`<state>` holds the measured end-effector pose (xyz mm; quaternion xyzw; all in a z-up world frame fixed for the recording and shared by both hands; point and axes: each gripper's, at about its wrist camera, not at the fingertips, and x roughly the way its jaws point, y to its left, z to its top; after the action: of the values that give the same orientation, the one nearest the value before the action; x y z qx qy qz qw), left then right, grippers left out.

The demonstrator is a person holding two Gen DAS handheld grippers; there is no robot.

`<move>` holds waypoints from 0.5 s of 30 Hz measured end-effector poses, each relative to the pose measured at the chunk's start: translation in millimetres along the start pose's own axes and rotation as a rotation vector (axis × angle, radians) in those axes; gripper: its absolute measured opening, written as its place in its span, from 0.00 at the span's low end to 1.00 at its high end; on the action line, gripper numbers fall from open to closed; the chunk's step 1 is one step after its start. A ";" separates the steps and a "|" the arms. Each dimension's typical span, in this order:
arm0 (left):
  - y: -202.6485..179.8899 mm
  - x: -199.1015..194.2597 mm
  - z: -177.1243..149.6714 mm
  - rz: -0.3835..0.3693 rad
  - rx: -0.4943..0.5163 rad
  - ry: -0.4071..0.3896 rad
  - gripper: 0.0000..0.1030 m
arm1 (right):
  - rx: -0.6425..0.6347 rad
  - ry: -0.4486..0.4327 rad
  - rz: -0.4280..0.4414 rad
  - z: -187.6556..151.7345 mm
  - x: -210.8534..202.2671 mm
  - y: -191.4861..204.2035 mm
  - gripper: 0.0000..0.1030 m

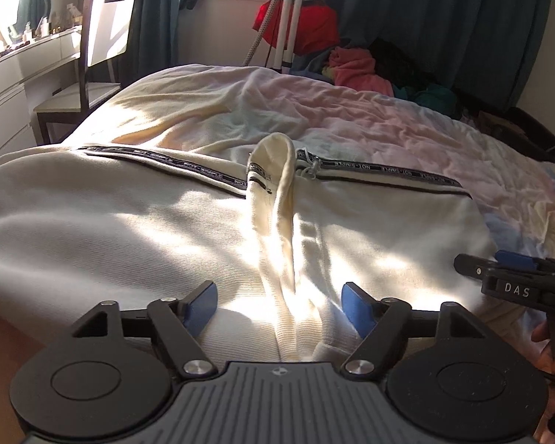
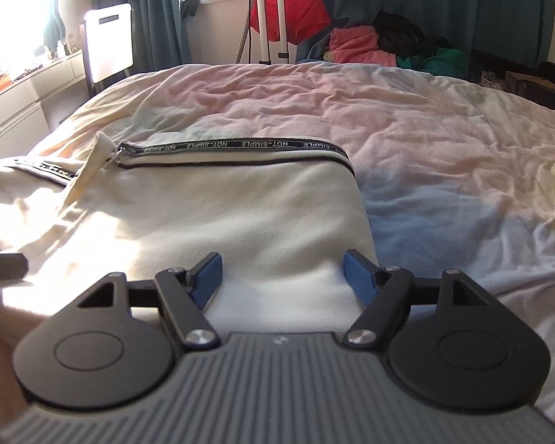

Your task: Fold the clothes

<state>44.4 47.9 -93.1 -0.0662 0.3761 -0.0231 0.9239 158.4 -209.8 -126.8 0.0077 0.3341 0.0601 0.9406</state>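
Observation:
A cream garment (image 1: pixel 129 222) with a black lettered band (image 1: pixel 381 170) along its far edge lies flat on the bed. A raised fold (image 1: pixel 281 199) runs down its middle. My left gripper (image 1: pixel 279 305) is open, low over the garment's near edge, with the fold between its blue pads. My right gripper (image 2: pixel 283 277) is open over the garment's near right corner (image 2: pixel 277 222). The right gripper also shows in the left wrist view (image 1: pixel 507 277) at the right edge.
The bed (image 2: pixel 444 148) has a rumpled pastel cover. A pile of coloured clothes (image 2: pixel 370 48) lies at its far side. A white chair (image 1: pixel 107 37) and a dresser (image 1: pixel 14 88) stand at the left. A stand with a red cloth (image 2: pixel 288 11) is by the window.

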 end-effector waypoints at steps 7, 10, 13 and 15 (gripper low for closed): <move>77.6 -48.7 3.1 0.066 -0.396 -0.071 0.89 | -0.023 0.005 -0.019 0.2 -1.3 4.4 0.73; 118.5 -63.0 -6.3 0.101 -0.634 -0.093 0.89 | -0.029 0.006 -0.024 0.0 -1.5 5.3 0.73; 146.7 -73.1 -18.6 0.149 -0.816 -0.098 0.91 | -0.032 0.007 -0.028 0.0 -1.6 5.8 0.73; 158.6 -77.1 -24.1 0.184 -0.880 -0.098 0.91 | -0.036 0.007 -0.031 -0.3 -1.6 6.6 0.73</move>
<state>-28.8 209.6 -79.0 -0.4201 0.3104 0.2244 0.8227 156.2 -203.4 -125.7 -0.0145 0.3364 0.0512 0.9402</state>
